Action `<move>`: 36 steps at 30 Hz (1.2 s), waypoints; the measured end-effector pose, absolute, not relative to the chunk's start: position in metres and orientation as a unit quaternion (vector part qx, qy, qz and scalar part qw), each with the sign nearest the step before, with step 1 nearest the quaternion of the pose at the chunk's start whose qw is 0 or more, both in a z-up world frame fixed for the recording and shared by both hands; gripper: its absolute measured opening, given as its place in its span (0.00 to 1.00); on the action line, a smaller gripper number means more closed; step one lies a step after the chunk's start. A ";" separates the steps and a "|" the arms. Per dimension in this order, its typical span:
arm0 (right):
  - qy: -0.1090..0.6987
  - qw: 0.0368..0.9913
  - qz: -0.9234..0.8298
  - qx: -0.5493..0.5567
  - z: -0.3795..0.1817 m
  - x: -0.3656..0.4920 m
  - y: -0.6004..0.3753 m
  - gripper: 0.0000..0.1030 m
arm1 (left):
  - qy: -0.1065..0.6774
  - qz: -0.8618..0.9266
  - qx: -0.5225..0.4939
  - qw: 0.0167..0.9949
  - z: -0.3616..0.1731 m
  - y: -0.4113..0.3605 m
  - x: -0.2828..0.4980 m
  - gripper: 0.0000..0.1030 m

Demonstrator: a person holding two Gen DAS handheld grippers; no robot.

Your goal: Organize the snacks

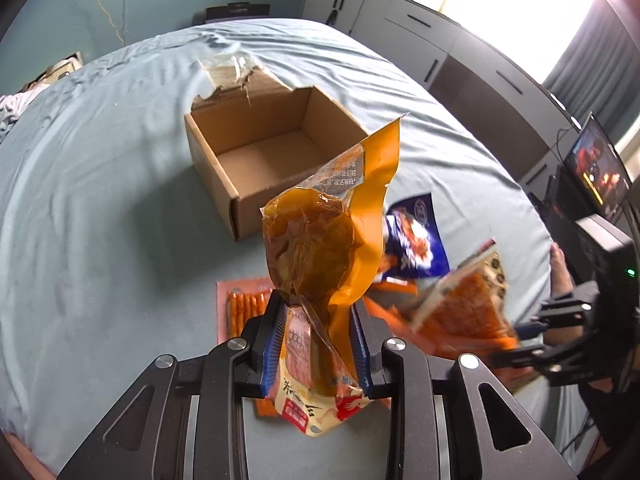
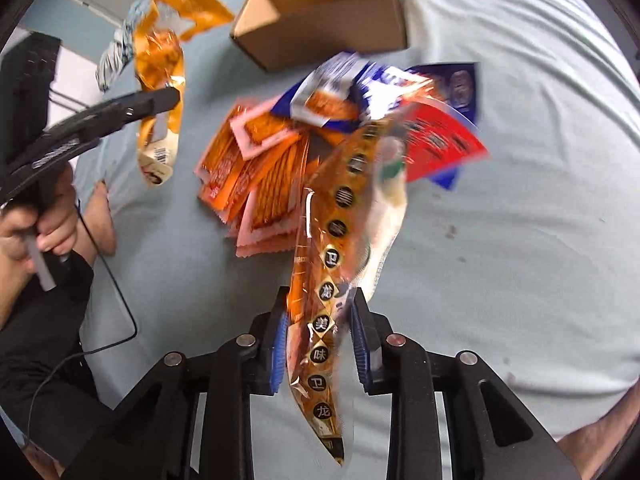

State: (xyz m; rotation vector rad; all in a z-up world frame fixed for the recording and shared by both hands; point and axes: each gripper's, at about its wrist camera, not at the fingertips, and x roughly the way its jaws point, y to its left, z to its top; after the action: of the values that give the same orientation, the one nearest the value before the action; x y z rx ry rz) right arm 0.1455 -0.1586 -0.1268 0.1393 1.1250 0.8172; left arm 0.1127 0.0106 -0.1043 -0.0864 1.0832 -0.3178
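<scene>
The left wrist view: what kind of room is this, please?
Most likely a bedroom. The snacks lie on a wide bed sheet in pale blue-green, beside an open cardboard box. Along the wall behind stand grey drawer cabinets under a bright window, and a lit monitor at the right.

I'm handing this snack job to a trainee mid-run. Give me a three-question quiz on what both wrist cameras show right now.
1. True or false: the cardboard box on the bed already has snack packs inside.
2. What is the left gripper holding? A) a yellow-orange snack pack B) a blue pack C) nothing
3. In a few words: where are the snack packs that no gripper holds?

Key
1. False: the part of its inside in view is bare.
2. A: the yellow-orange snack pack is clamped between its pads.
3. In a loose pile of orange, blue and red packs on the bed beside the box; the right gripper holds an orange-brown pack above it.
</scene>
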 end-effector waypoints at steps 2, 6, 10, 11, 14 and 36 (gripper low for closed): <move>0.510 0.770 0.376 0.074 -0.114 0.134 -0.183 0.23 | 0.507 -0.145 -0.044 0.848 -0.101 0.011 0.118 0.29; 0.497 0.776 0.378 0.091 -0.106 0.123 -0.224 0.23 | 0.489 -0.131 -0.058 0.861 -0.087 0.014 0.135 0.29; 0.471 0.784 0.385 0.127 -0.082 0.125 -0.254 0.23 | 0.451 -0.110 -0.081 0.882 -0.062 0.017 0.165 0.28; 0.459 0.789 0.384 0.137 -0.075 0.125 -0.260 0.23 | 0.442 -0.106 -0.088 0.886 -0.057 0.017 0.174 0.21; 0.437 0.799 0.384 0.154 -0.059 0.126 -0.271 0.21 | 0.436 -0.093 -0.093 0.891 -0.047 0.015 0.209 0.18; 0.465 0.830 0.289 0.106 -0.079 0.160 -0.263 0.04 | 0.544 0.021 -0.026 0.839 -0.094 0.058 0.138 0.84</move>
State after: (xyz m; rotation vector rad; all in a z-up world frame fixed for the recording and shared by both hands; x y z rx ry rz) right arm 0.1599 -0.2635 -0.0790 0.2255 0.9877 0.6136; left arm 0.1376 0.0581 -0.0942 -0.0545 1.1503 0.0441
